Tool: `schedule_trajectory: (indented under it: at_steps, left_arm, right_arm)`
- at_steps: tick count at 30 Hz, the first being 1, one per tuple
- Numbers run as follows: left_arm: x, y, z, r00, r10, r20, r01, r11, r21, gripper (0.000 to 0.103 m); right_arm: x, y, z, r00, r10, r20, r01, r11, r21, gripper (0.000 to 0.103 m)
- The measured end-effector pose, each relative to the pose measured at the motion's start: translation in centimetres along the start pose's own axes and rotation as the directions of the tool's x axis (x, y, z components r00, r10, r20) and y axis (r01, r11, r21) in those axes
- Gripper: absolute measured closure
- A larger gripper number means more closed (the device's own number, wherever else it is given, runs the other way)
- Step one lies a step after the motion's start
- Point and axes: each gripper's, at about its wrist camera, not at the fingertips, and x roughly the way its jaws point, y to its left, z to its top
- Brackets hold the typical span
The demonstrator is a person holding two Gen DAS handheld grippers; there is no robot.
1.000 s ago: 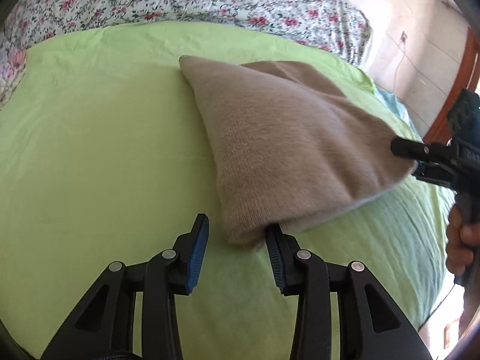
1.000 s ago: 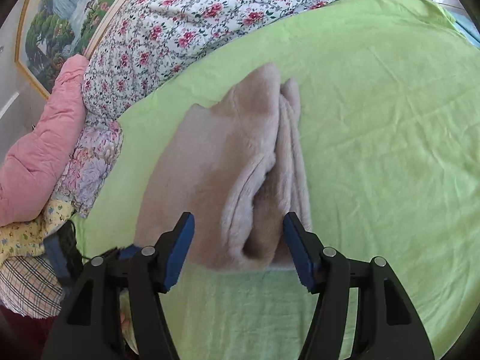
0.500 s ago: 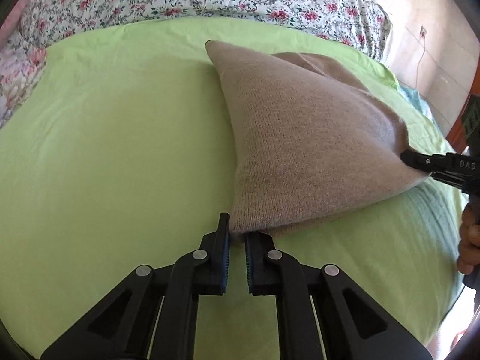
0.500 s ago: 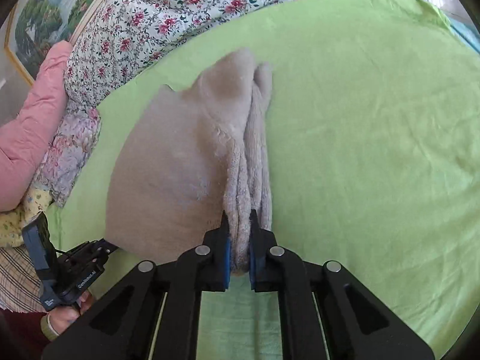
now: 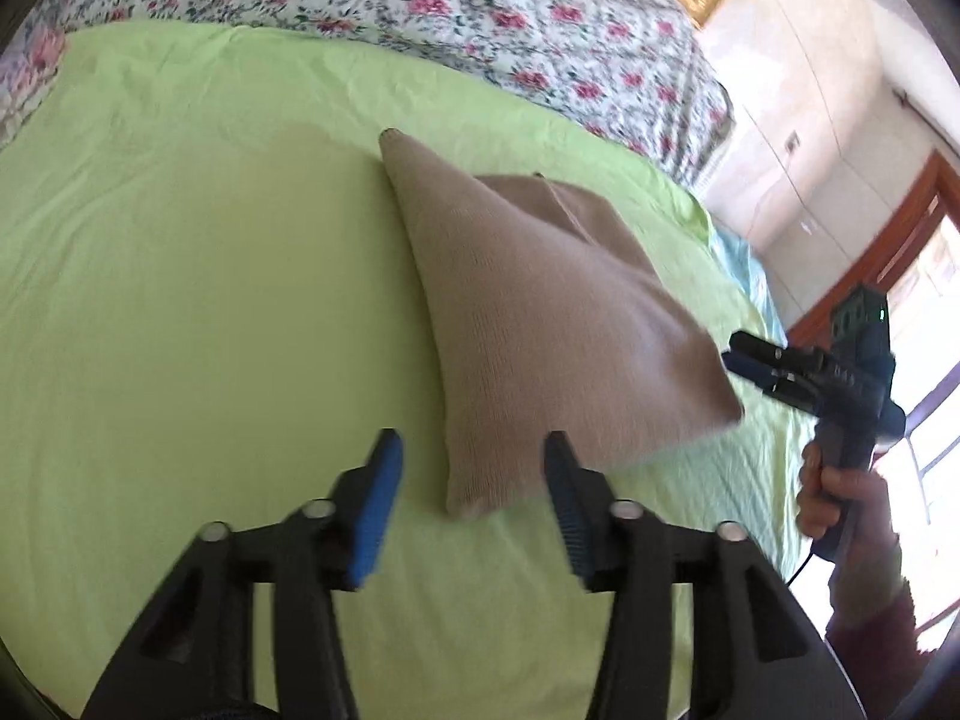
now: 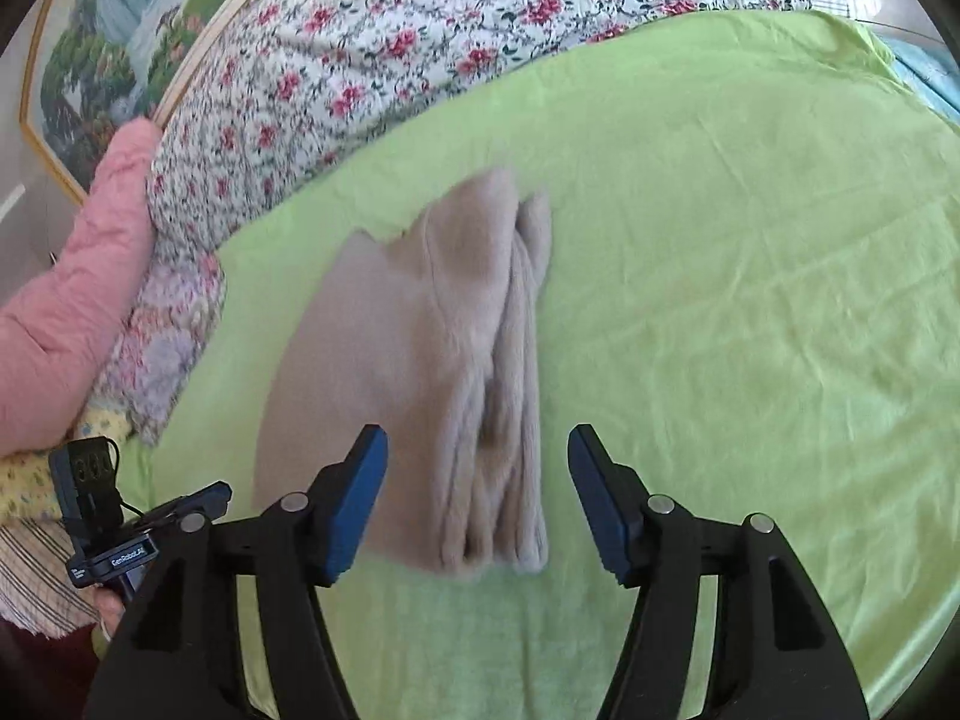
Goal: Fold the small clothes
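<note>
1. Beige knitted garment (image 5: 558, 324) (image 6: 420, 360) was seen folded on the green sheet (image 5: 180, 300).
2. Left gripper (image 5: 474, 504) was held apart near its corner.
3. Right gripper (image 6: 477, 498) was held apart too, nothing clamped.

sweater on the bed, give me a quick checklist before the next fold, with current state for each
1. Left gripper open and free of cloth: ok, the near corner lies between its blue fingers untouched.
2. Right gripper open and free of cloth: ok, the stacked edges lie between its fingers.
3. Sweater lying on the green sheet, not lifted: ok.
4. Layers lined up at the right-hand edge: cannot tell, blurred, several edges show.
5. Top face smooth: ok in the left view, no big wrinkles.
6. Room on the sheet beside the sweater: ok, bare sheet on both sides.
</note>
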Motion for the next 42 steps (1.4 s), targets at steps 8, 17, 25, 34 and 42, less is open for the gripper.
schedule_trajectory:
  at_steps: [8, 17, 25, 34, 42]
  left_arm:
    - [4.2, 2.1, 4.0, 0.991, -0.116, -0.073, 0.105, 0.985, -0.139, 0.025]
    - [10.4, 3.7, 6.0, 0.957, -0.249, -0.146, 0.201, 0.939, -0.278, 0.020]
    - [12.8, 4.2, 6.3, 0.948, -0.304, -0.092, 0.271, 0.925, -0.265, 0.050]
    - [3.6, 5.7, 5.1, 0.958, -0.285, 0.016, 0.284, 0.942, -0.181, 0.063]
    - [-6.7, 12.0, 1.7, 0.987, -0.126, 0.099, 0.142, 0.974, -0.179, 0.063]
  right_arm:
    - [3.6, -0.4, 2.5, 0.997, 0.066, -0.034, -0.064, 0.997, 0.041, 0.037]
    - [7.7, -2.5, 4.0, 0.981, 0.146, -0.127, -0.133, 0.985, 0.107, 0.035]
    - [11.7, -2.1, 4.4, 0.953, 0.226, -0.199, -0.203, 0.970, 0.130, 0.053]
    - [10.4, 3.6, 2.8, 0.939, 0.305, -0.160, -0.297, 0.952, 0.071, 0.072]
    - [15.5, 13.9, -0.9, 0.861, 0.455, -0.228, -0.472, 0.881, -0.027, 0.072]
